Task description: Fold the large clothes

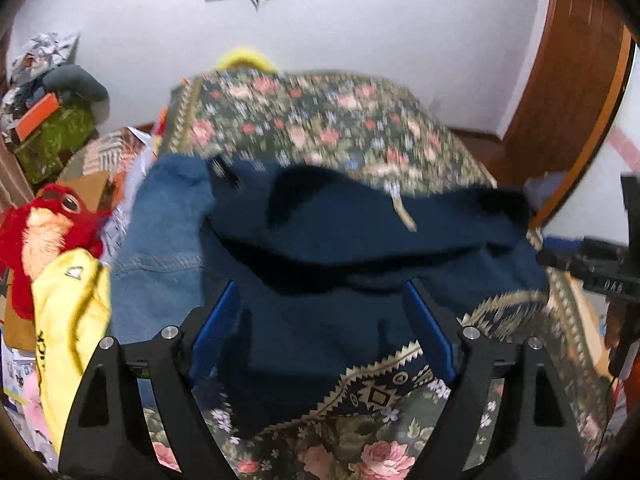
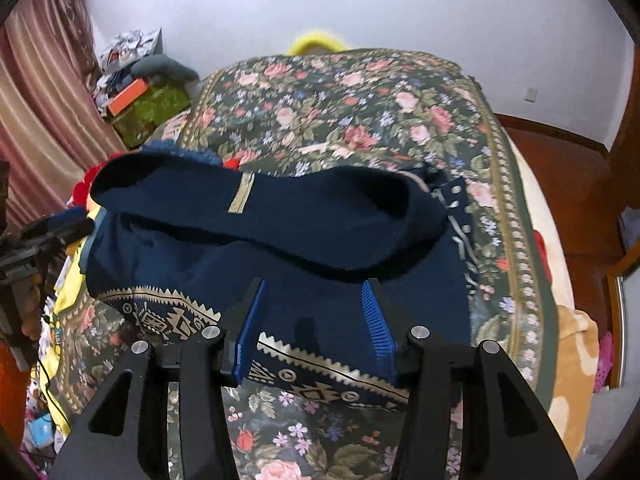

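A dark navy garment (image 1: pixel 352 240) with a gold-patterned hem lies partly folded on a floral bedspread (image 1: pixel 320 120). In the left wrist view my left gripper (image 1: pixel 320 312) is open, its blue pads (image 1: pixel 218 328) spread just above the navy cloth, holding nothing. In the right wrist view the same garment (image 2: pixel 280 232) lies with its top edge rolled over and a gold label showing. My right gripper (image 2: pixel 314 320) is open over the patterned hem (image 2: pixel 320 364), empty. The right gripper body shows at the left view's right edge (image 1: pixel 600 272).
Blue jeans (image 1: pixel 160 248), a yellow garment (image 1: pixel 68 320) and a red plush toy (image 1: pixel 44 220) lie left of the navy garment. Boxes and clutter (image 2: pixel 136 100) stand by the curtain (image 2: pixel 44 112). The bedspread (image 2: pixel 360 112) stretches toward the wall. An orange blanket (image 2: pixel 576 360) hangs at the right.
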